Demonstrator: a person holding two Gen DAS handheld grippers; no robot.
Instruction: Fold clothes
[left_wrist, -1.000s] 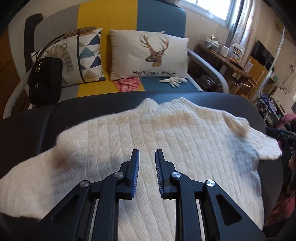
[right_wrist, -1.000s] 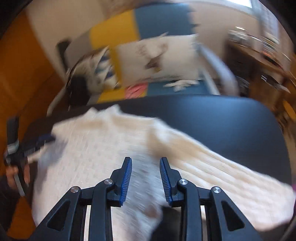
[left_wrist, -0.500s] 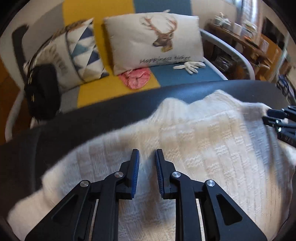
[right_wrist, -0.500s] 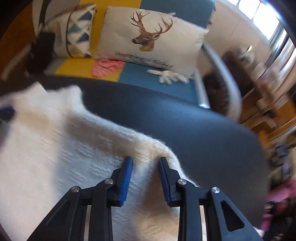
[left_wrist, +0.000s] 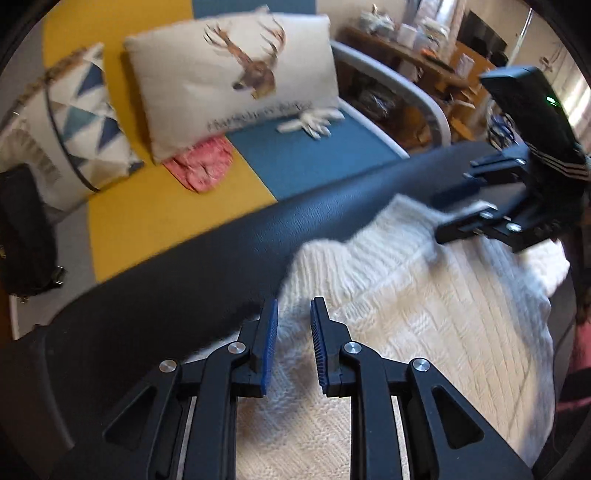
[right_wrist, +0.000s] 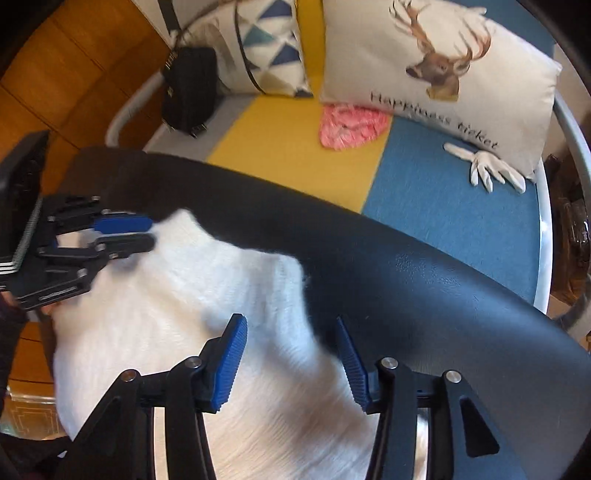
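I have the white knitted sweater (left_wrist: 424, 332) lying flat on the dark worktop (left_wrist: 184, 280), its upper edge near the worktop's far rim.

My left gripper (left_wrist: 293, 325) points down at the sweater's left edge. Its fingers (left_wrist: 267, 339) stand only a narrow gap apart over the knit, with cloth showing between the blue pads. I cannot tell whether they pinch any of it.

My right gripper (right_wrist: 290, 354) hangs over the sweater's right edge, where the white cloth meets the bare worktop. Its fingers (right_wrist: 231, 362) are released and have just been opening. The sweater's edge lies below and between them, but the pads do not press on it.

In the left wrist view the right gripper (left_wrist: 461, 214) shows at the far right, over the sweater's top corner.

Beyond the worktop stands a yellow and blue sofa (right_wrist: 443, 206) with a deer cushion (right_wrist: 436, 66), a triangle-patterned cushion (right_wrist: 269, 48), a black bag (right_wrist: 188, 88), a pink cloth (right_wrist: 351, 123) and a white glove (right_wrist: 487, 168).
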